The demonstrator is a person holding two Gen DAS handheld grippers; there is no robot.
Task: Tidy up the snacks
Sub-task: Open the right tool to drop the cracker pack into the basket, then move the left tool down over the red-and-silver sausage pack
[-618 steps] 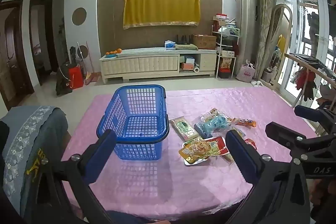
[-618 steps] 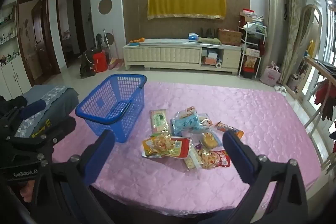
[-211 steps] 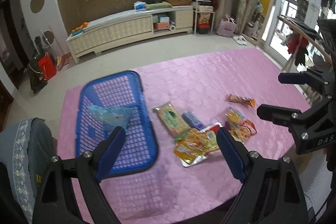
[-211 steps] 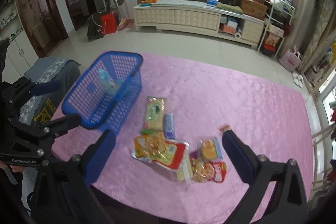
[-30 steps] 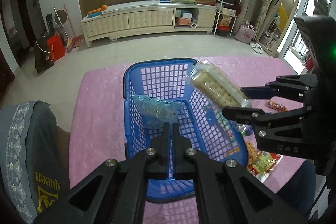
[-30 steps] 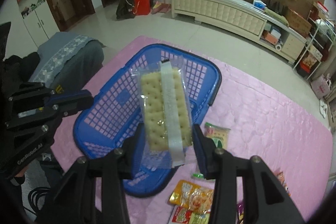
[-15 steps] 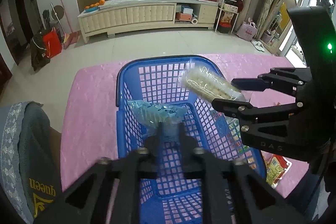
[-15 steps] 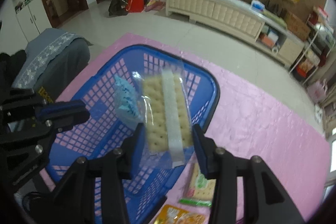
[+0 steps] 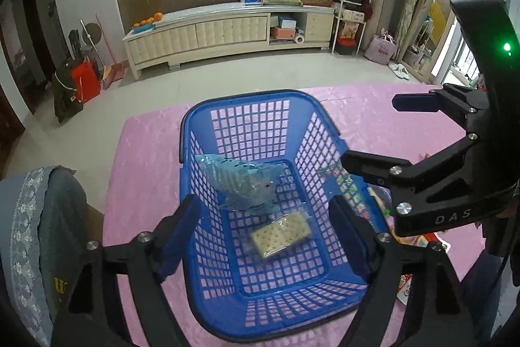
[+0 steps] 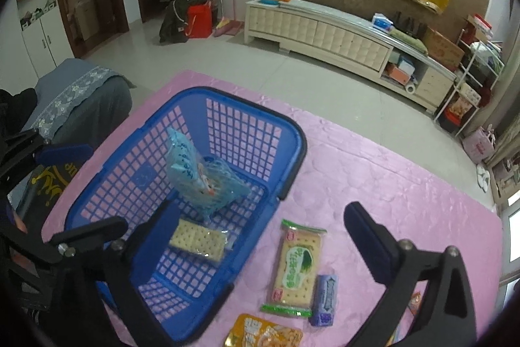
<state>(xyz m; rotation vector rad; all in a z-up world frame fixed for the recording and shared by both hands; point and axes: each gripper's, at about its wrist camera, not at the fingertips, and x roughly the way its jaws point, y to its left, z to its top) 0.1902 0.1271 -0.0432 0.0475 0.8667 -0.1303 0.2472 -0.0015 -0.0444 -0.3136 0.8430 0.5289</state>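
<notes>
Two packets now lie in the blue plastic lattice basket on the pink quilted tablecloth; a second ago each was pinched in a gripper. Inside, the crinkled pale-blue snack bag leans at 12 o'clock of the clear-wrapped cracker packet, flat on the basket floor. Left gripper and right gripper hang over the basket, jaws opening wide, blue pads touching nothing. On the cloth at 3 o'clock of the basket rest a green-labelled cracker packet, a small purple wrapped bar and an orange foil pouch.
</notes>
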